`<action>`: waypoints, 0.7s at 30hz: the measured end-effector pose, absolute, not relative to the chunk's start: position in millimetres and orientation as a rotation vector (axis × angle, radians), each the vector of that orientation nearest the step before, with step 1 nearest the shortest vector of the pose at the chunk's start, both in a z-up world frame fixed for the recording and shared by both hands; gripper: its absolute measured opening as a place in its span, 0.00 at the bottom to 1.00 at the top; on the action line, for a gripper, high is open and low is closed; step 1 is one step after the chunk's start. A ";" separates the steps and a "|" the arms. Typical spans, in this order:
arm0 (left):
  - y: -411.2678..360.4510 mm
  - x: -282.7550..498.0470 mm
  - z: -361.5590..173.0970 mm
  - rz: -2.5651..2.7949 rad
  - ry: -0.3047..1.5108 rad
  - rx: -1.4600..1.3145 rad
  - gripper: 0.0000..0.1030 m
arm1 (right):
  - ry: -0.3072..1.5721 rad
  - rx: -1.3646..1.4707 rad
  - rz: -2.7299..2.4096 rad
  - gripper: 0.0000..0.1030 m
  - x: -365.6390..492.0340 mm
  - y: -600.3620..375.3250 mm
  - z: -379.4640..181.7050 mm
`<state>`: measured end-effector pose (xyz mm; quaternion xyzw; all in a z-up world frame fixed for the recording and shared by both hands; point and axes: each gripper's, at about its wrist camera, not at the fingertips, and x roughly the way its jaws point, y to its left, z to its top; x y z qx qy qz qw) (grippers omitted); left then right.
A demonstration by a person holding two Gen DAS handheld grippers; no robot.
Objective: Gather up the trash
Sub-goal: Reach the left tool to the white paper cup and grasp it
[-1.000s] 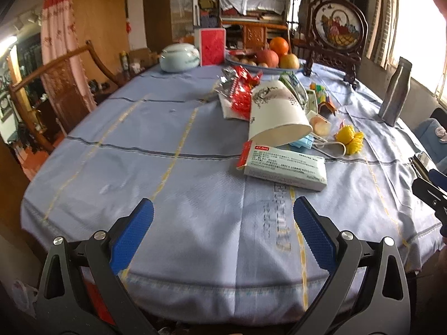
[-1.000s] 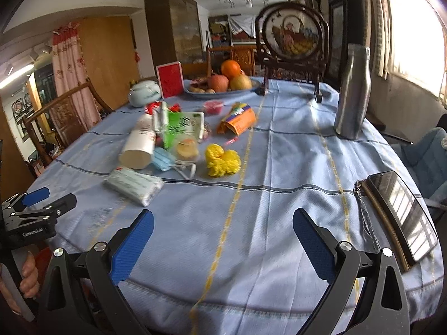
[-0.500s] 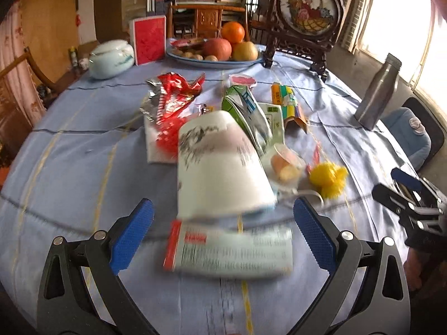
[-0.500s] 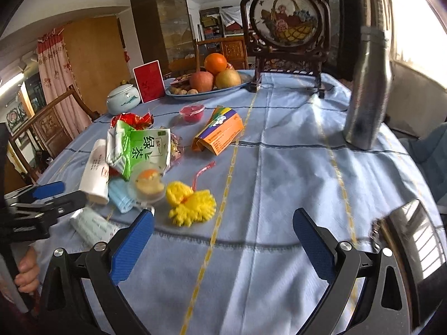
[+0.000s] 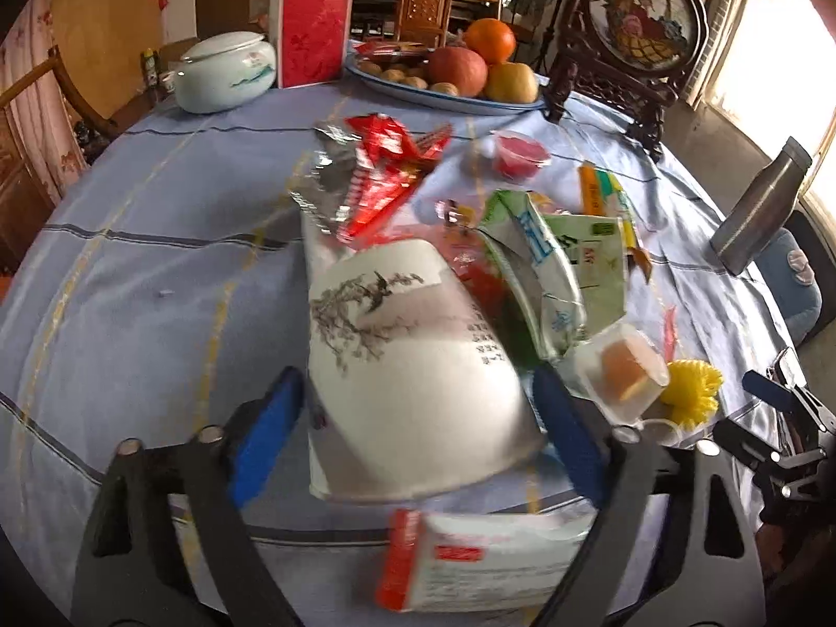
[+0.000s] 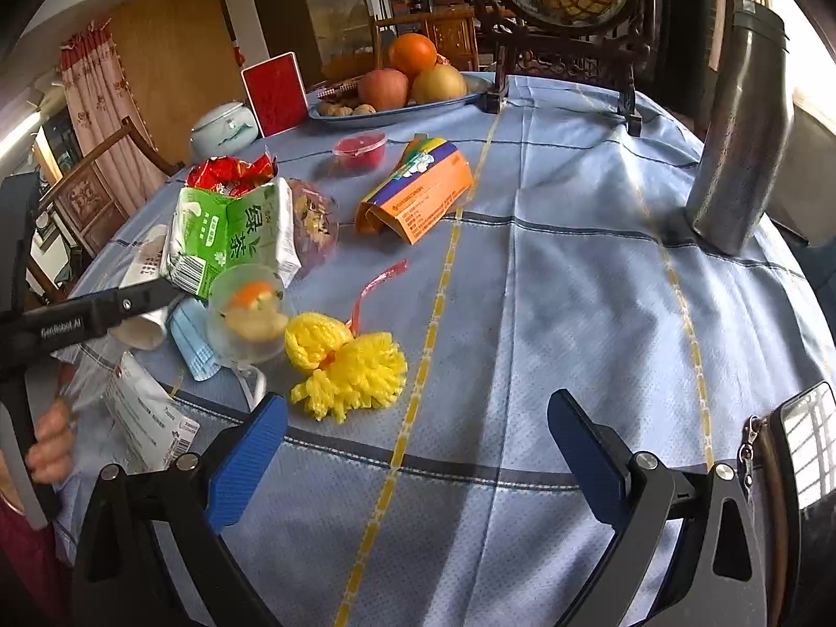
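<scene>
Trash lies on a blue tablecloth (image 5: 130,271). A white paper cup (image 5: 413,376) with an ink-tree print lies on its side between the open fingers of my left gripper (image 5: 418,428). Below it lies a white and red box (image 5: 486,564). Behind it are a green tea carton (image 5: 548,271), red wrappers (image 5: 386,177), a clear jelly cup (image 5: 622,371) and yellow netting (image 5: 689,392). My right gripper (image 6: 418,460) is open and empty, just in front of the yellow netting (image 6: 350,366). An orange box (image 6: 418,193) lies further back.
A fruit plate (image 6: 407,99), a red card (image 6: 274,91), a lidded white jar (image 5: 224,73) and a framed ornament (image 5: 642,5) stand at the back. A steel bottle (image 6: 736,120) stands at the right. A phone in a case (image 6: 804,444) lies at the near right edge.
My left gripper has moved forward over the table until the paper cup sits between its open fingers. My right gripper has moved forward and left, closer to the yellow netting.
</scene>
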<state>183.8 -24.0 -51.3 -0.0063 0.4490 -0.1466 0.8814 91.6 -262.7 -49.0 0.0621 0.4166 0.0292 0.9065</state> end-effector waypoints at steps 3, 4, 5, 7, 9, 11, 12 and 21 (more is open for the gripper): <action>-5.9 177.8 -48.6 -0.260 0.918 0.024 0.81 | 0.867 0.128 0.057 0.95 92.4 -262.7 -50.0; 1.1 175.1 -47.3 -0.237 0.908 0.039 0.81 | 0.865 0.130 0.058 0.95 92.4 -262.7 -49.6; 8.3 173.1 -46.3 -0.214 0.899 0.049 0.81 | 0.864 0.133 0.060 0.95 92.4 -263.5 -49.6; 21.5 169.7 -46.6 -0.165 0.888 0.059 0.81 | 0.865 0.139 0.062 0.95 92.7 -264.7 -49.7; 28.2 169.8 -49.5 -0.151 0.895 0.058 0.81 | 0.869 0.139 0.063 0.95 94.0 -264.9 -50.0; 28.5 170.9 -53.0 -0.146 0.902 0.060 0.83 | 0.872 0.136 0.061 0.95 94.7 -264.3 -50.0; 26.6 172.4 -54.7 -0.140 0.904 0.065 0.87 | 0.873 0.136 0.061 0.95 94.9 -264.4 -50.3; 29.7 193.0 -74.8 -0.059 1.014 0.078 0.94 | 0.883 0.140 0.062 0.95 97.6 -264.7 -52.3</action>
